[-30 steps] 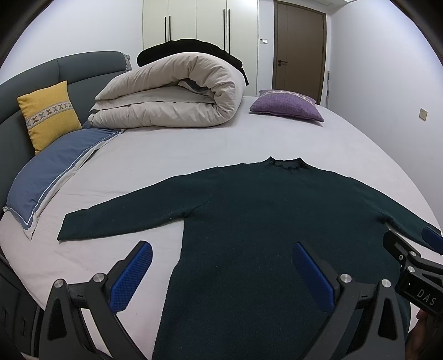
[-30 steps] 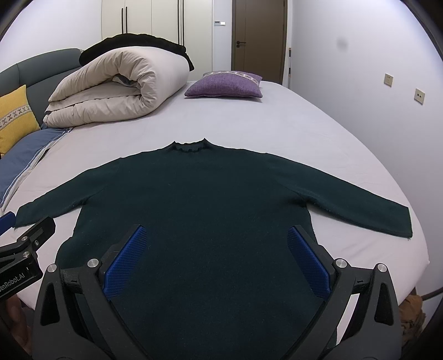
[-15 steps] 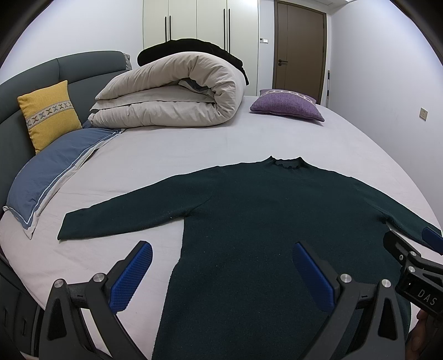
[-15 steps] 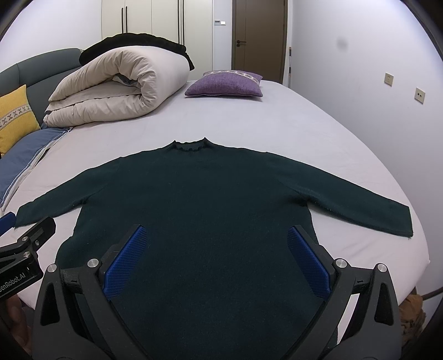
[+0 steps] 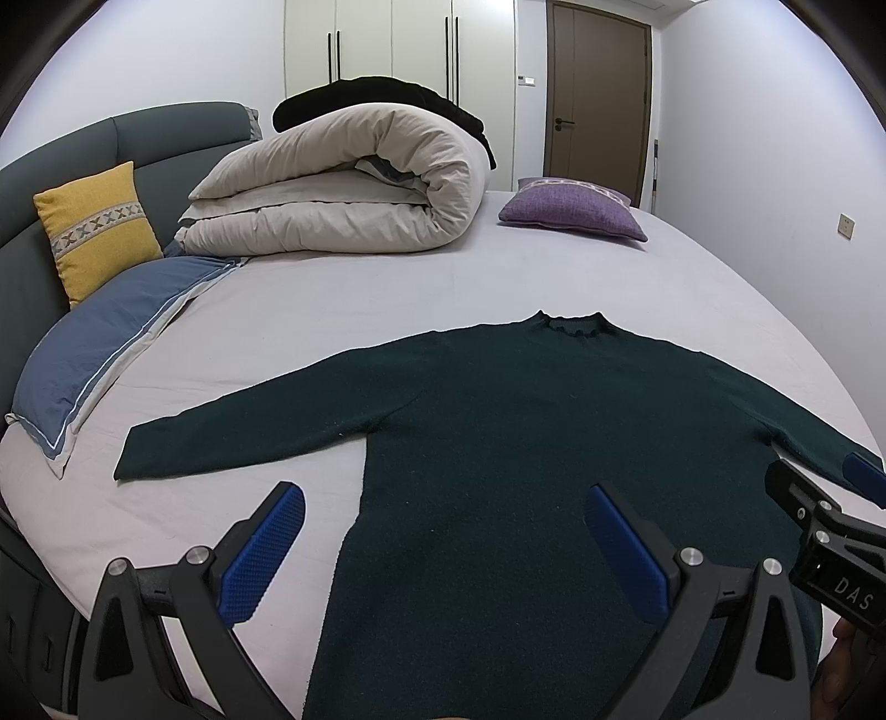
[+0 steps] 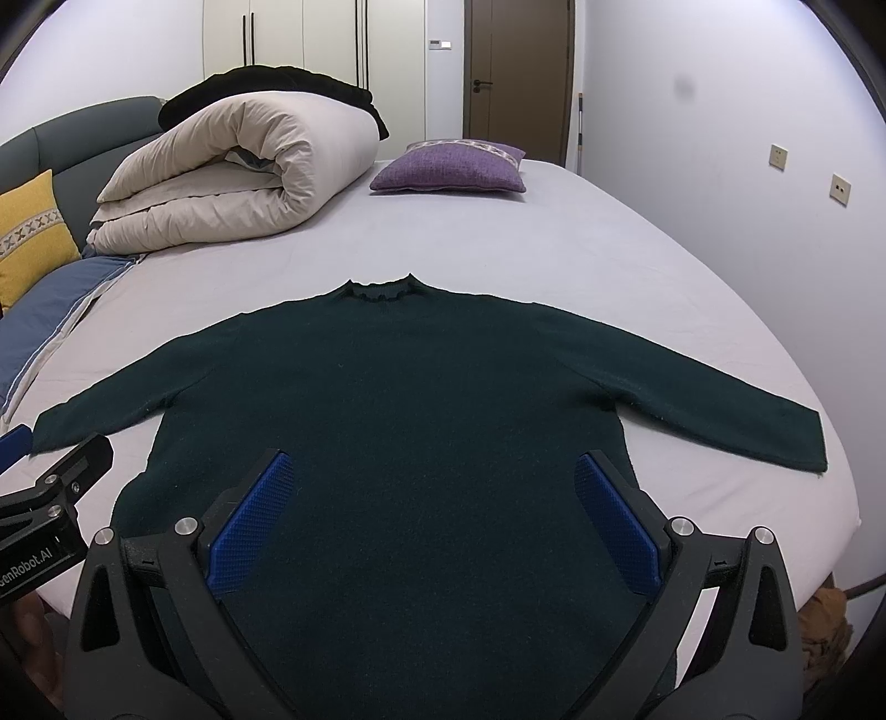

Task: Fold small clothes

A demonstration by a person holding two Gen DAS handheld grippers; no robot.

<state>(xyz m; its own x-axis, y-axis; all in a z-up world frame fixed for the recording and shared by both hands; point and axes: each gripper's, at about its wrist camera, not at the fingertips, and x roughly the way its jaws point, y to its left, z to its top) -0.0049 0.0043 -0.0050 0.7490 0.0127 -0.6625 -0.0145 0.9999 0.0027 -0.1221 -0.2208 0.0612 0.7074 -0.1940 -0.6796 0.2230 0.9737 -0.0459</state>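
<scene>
A dark green sweater [image 6: 421, 399] lies flat and face-up on the pale sheet of a bed [image 6: 581, 255], collar pointing toward the far end of the room and both sleeves stretched out to the sides, the garment not yet folded. The left gripper [image 5: 443, 531] hovers above the sweater's lower left side, its blue-padded fingers [image 5: 260, 554] spread wide apart with nothing between them, one finger over bare sheet and the other over the knit. The right gripper [image 6: 434, 504] hangs over the lower middle of the sweater, its blue pads [image 6: 617, 526] likewise held wide apart and empty; its black body also shows at the edge of the left wrist view [image 5: 830, 531]. Beyond the collar, a rolled beige duvet [image 5: 343, 194] sits near the grey-blue headboard [image 5: 166, 133], with a black garment [image 5: 387, 97] draped over its top. A purple cushion [image 6: 451, 171] rests at the far side of the bed, a yellow cushion [image 5: 97, 227] leans against the headboard, and a blue pillow [image 5: 94, 349] lies along the mattress edge. A brown door [image 6: 518, 77] and white wardrobes [image 5: 398, 50] stand behind.
</scene>
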